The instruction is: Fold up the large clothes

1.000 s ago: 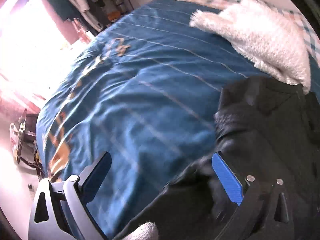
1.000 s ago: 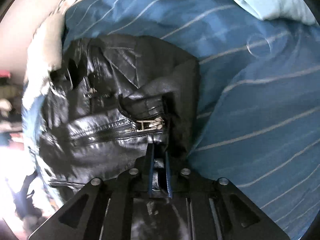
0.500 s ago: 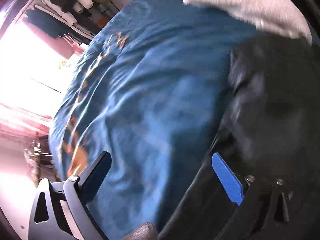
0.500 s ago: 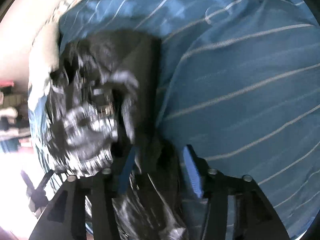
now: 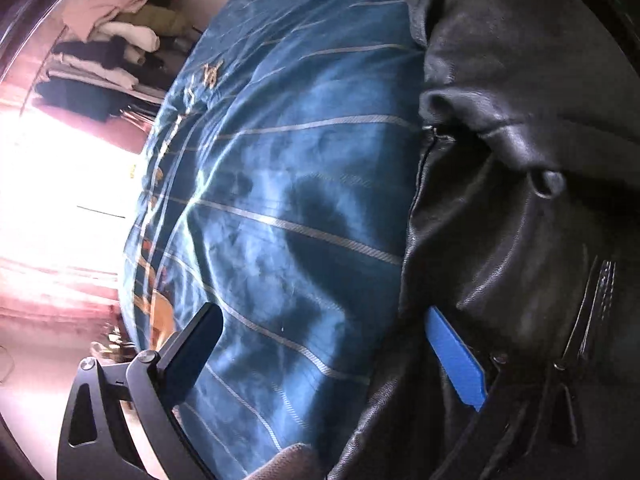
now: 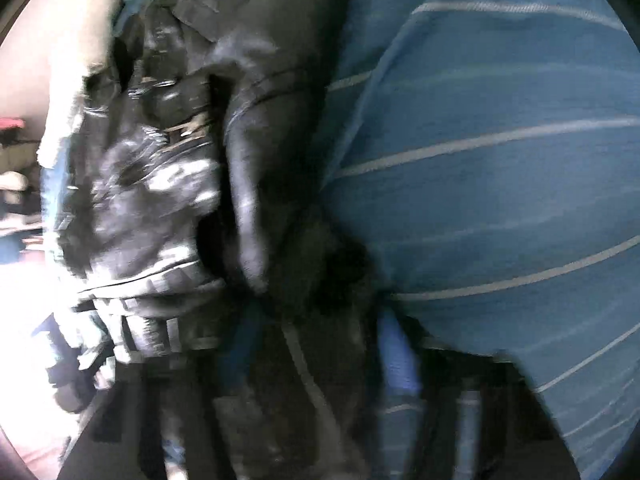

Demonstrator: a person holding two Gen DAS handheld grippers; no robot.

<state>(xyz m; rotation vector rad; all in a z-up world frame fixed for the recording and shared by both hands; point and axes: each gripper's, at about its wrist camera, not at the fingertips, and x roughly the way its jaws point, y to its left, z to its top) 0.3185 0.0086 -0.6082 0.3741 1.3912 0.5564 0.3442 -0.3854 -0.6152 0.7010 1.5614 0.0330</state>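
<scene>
A black leather jacket (image 5: 520, 160) lies crumpled on a blue striped bedspread (image 5: 280, 200). My left gripper (image 5: 320, 344) stands open close over the bed. Its blue right pad (image 5: 456, 360) rests against the jacket's left edge, and only bedspread shows between the fingers. The right wrist view is blurred. There the jacket (image 6: 160, 200) fills the left half. My right gripper (image 6: 316, 344) has its jaws apart and closing, with a dark fold of the jacket between them.
Folded clothes (image 5: 112, 40) are stacked on shelves beyond the bed's far end. A bright window (image 5: 60, 180) glares at the left. A white fluffy blanket (image 6: 52, 120) lies past the jacket. Bare bedspread (image 6: 500, 160) spreads to the jacket's right.
The right gripper let go of the jacket's zip edge, opened and sank toward a lower fold. The left gripper rolled and came down to the jacket's edge; the white blanket left its view.
</scene>
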